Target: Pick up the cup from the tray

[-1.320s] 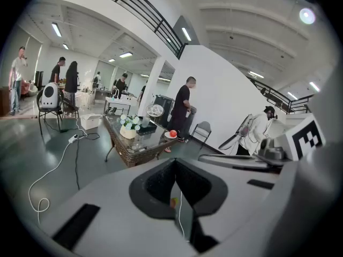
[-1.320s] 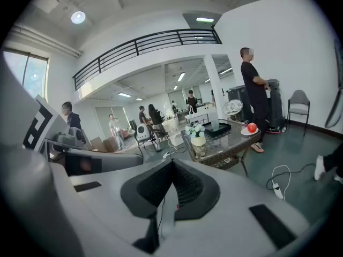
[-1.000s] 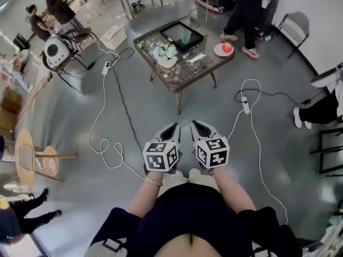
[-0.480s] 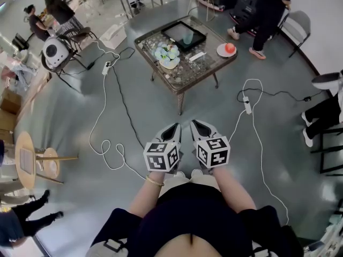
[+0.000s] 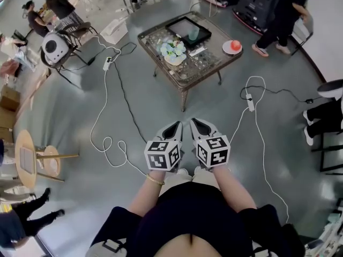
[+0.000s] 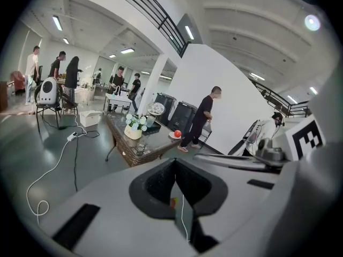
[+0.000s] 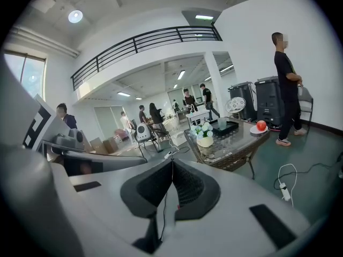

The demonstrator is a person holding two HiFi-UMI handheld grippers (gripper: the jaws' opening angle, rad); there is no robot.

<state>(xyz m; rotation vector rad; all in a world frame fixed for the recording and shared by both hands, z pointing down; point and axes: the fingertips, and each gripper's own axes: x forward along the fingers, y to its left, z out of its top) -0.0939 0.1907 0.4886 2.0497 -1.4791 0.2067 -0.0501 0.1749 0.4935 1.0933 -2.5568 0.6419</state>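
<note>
A pale green cup (image 5: 193,33) stands on a black tray (image 5: 178,25) at the far side of a glass-topped wicker coffee table (image 5: 206,66). The table is some way ahead of me across the grey floor. My left gripper (image 5: 174,126) and right gripper (image 5: 195,124) are held side by side close to my body, both shut and empty, pointing toward the table. In the left gripper view the gripper (image 6: 174,162) is shut, and the cup (image 6: 150,121) is far off. The right gripper (image 7: 172,162) is likewise shut, with the cup (image 7: 222,123) distant.
A bowl of flowers (image 5: 174,51) and a plate with a red fruit (image 5: 234,46) share the table. White cables (image 5: 107,138) and a power strip (image 5: 250,103) lie on the floor on either side of me. A person (image 5: 284,15) walks beyond the table. Round wooden stools (image 5: 27,157) stand at the left.
The table has shifted slightly right and lower in the head view. The person beyond it has walked to the right. Both grippers stay shut in the same place.
</note>
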